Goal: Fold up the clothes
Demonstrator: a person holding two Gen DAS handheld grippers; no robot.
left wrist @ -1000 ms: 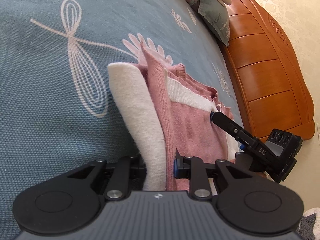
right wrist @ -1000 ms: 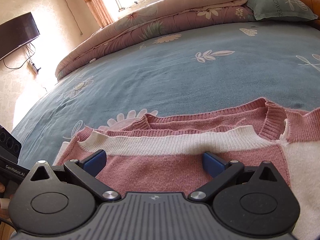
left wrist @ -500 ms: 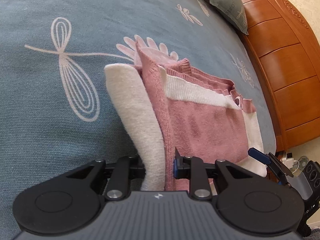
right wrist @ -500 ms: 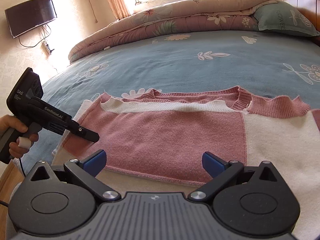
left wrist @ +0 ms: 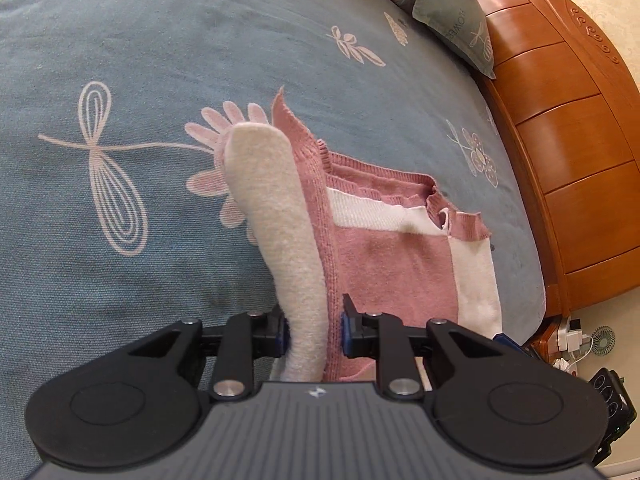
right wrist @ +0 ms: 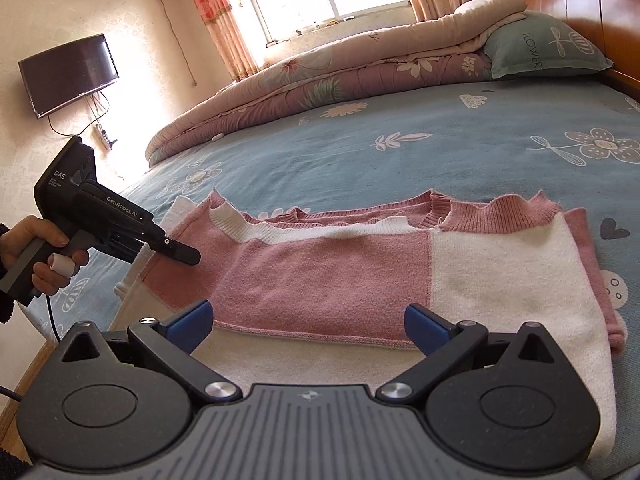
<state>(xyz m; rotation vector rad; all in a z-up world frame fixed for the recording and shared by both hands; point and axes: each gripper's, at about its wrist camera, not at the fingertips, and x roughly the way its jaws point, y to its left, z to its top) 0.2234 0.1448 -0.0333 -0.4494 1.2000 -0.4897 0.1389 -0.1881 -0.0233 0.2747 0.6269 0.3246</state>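
A pink and white knitted sweater (right wrist: 340,276) lies partly folded on the blue bed sheet (right wrist: 440,152). In the left wrist view the sweater (left wrist: 400,264) spreads to the right. My left gripper (left wrist: 313,334) is shut on its white and pink left edge (left wrist: 280,240) and holds that edge lifted off the sheet. The left gripper also shows in the right wrist view (right wrist: 180,250), over the sweater's left side. My right gripper (right wrist: 308,324) is open and empty, just above the sweater's near hem.
A rolled quilt (right wrist: 340,68) and a grey-green pillow (right wrist: 544,48) lie at the far side of the bed. A wooden headboard (left wrist: 568,140) runs along the right. A wall television (right wrist: 68,74) hangs at left. The bed's near edge is below the grippers.
My right gripper has pulled back from the sweater's collar area to its near hem, still open. My left gripper has stayed shut on the edge and raised it more upright.
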